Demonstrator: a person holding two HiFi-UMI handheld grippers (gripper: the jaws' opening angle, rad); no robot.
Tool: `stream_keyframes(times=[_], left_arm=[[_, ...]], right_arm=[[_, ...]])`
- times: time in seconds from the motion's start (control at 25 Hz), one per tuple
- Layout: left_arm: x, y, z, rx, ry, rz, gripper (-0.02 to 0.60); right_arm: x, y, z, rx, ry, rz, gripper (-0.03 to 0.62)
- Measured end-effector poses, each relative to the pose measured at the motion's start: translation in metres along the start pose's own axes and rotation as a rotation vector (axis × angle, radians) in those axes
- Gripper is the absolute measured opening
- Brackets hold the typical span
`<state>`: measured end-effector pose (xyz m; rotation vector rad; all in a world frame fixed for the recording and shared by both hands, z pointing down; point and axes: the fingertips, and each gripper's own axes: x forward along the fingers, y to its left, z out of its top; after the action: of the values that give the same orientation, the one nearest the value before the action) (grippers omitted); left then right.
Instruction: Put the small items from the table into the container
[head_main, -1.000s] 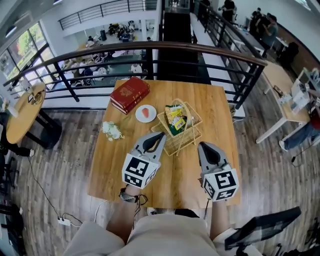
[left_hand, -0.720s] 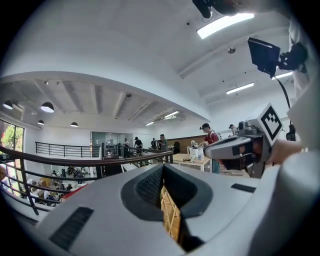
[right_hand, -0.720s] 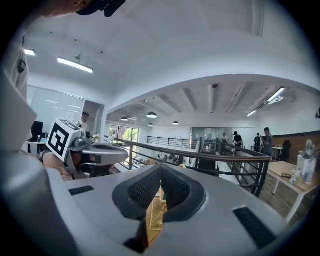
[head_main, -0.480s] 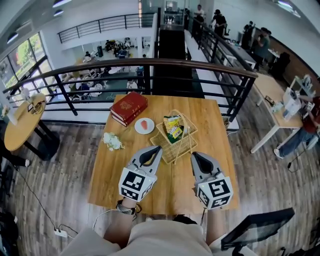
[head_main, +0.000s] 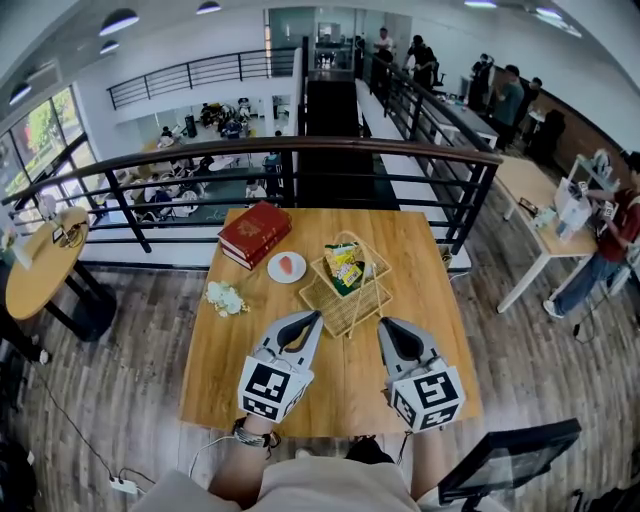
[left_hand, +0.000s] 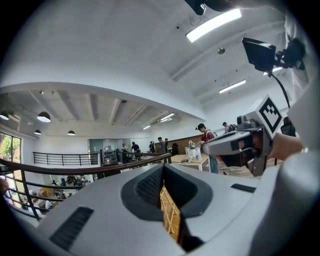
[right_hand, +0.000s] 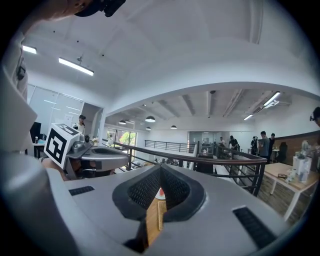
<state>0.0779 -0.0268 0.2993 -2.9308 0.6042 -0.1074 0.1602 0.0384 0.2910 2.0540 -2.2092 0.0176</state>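
In the head view, the left gripper (head_main: 312, 318) and the right gripper (head_main: 385, 325) are over the near part of the wooden table (head_main: 350, 385), both with jaws pressed together and nothing in them. A second ago their tips were close to the wire basket (head_main: 330, 312); now both have drawn back toward the person and are apart from it. The basket already holds snack packets (head_main: 345, 268). Outside it lie the white flowers (head_main: 225, 297), a small plate (head_main: 274, 270) with an orange piece (head_main: 288, 264), and a red book (head_main: 256, 233).

In the left gripper view, the jaws meet in a thin slit, and through it only the basket's wire shows, farther ahead.

In the right gripper view, the jaws are also together, with the table wood and the plate beyond.

I judge this as a pause between items; the flowers and the orange piece are probably still to go in
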Motion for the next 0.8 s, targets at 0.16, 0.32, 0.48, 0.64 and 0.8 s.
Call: stream_keyframes(times=[0.16,0.32,0.48,0.64,0.8], left_arm=[[-0.009,-0.001,-0.004,-0.001,0.004,0.0,0.008],[-0.016,0.001,-0.005,-0.011,0.009,0.003,0.008],[-0.02,0.003,-0.005,-0.007,0.0,0.005,0.008],[-0.021,0.006,-0.007,-0.001,0.005,0.005,0.008],[-0.024,0.01,-0.007,-0.001,0.005,0.007,0.008]], right_arm=[[-0.002,0.009,-0.007,-0.001,0.025,-0.003,0.015],[-0.003,0.019,-0.005,-0.004,0.025,0.007,0.015],[-0.002,0.023,-0.003,-0.009,0.02,0.009,0.015],[0.0,0.024,-0.003,-0.01,0.021,0.011,0.015],[0.003,0.026,-0.002,-0.012,0.025,0.008,0.015]])
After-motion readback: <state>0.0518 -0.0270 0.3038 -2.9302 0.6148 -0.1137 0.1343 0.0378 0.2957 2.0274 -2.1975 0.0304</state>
